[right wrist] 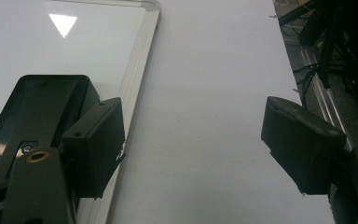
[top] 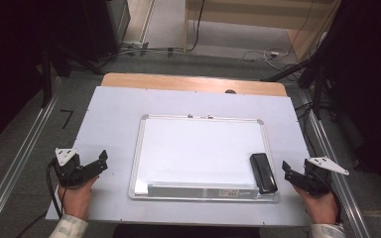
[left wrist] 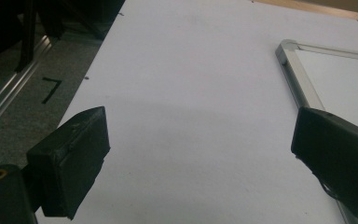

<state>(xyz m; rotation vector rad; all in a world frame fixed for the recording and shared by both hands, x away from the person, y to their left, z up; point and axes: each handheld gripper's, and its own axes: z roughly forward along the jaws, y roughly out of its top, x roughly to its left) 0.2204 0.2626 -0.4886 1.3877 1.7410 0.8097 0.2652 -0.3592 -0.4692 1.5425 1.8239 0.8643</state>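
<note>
Setting: While the table (top: pixel 106 106) lies under a pale sheet, we look down on a person's two hands entering from six o'clock, each holding a black two-jaw tool.
Whiteboard: We see the whiteboard (top: pixel 198 148) lying flat at the sheet's centre, silver-framed, its tray rail (top: pixel 201 190) running along the six o'clock edge.
Eraser: We find the black eraser (top: pixel 263 172) resting on the board's surface at about four o'clock, just inside the frame, its long side running from twelve to six.
Left gripper: We see the left gripper (top: pixel 101 162) held by the left hand (top: pixel 74 196) at about eight o'clock, off the board. In the left gripper view its jaws stand wide apart over bare sheet, holding nothing, with the board's frame corner (left wrist: pixel 286 49) at two o'clock.
Right gripper: We see the right gripper (top: pixel 286 172) held by the right hand (top: pixel 322 206) at about four o'clock, just beside the eraser. In the right gripper view its jaws gape wide and empty above the sheet; the eraser (right wrist: pixel 37 112) lies behind the jaw at nine o'clock, and we cannot tell whether they touch.
Surroundings: We note cables (top: pixel 268 53) on the floor at twelve o'clock.
</note>
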